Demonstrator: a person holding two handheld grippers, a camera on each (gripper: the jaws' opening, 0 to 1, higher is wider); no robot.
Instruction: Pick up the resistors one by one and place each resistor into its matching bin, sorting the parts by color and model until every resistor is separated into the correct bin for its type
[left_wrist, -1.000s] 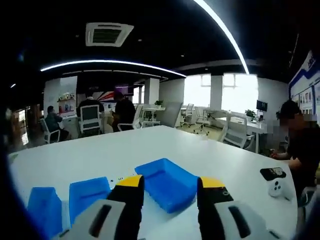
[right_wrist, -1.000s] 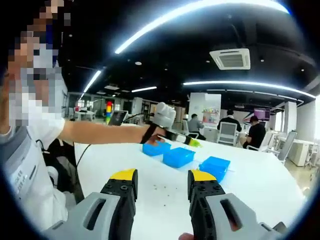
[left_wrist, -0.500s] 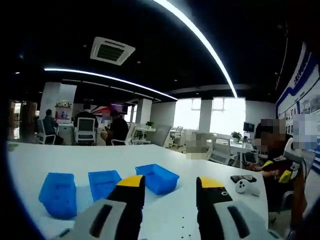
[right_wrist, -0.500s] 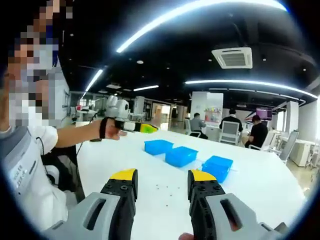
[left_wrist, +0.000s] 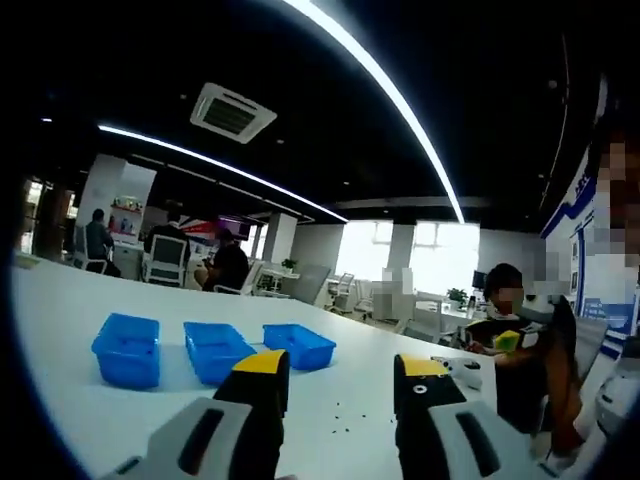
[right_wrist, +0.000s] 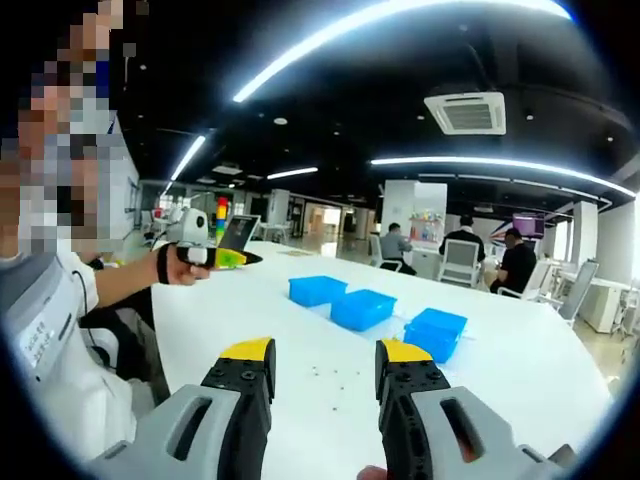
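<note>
Left gripper (left_wrist: 330, 370) has pulled back from the 3 blue bins (left_wrist: 213, 346) toward the table (right_wrist: 520, 365) edge; both grippers gape, nothing held. Resistors (right_wrist: 330, 375) lie scattered mid-table before the right gripper (right_wrist: 318, 365); sorting not begun.

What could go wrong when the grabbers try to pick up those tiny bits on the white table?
The resistors are tiny specks scattered on the table, so wide jaws might miss one or pinch two at once. The three blue bins look alike, so a part could easily land in the wrong one. Both the right gripper and the left gripper are open and off the table.
</note>
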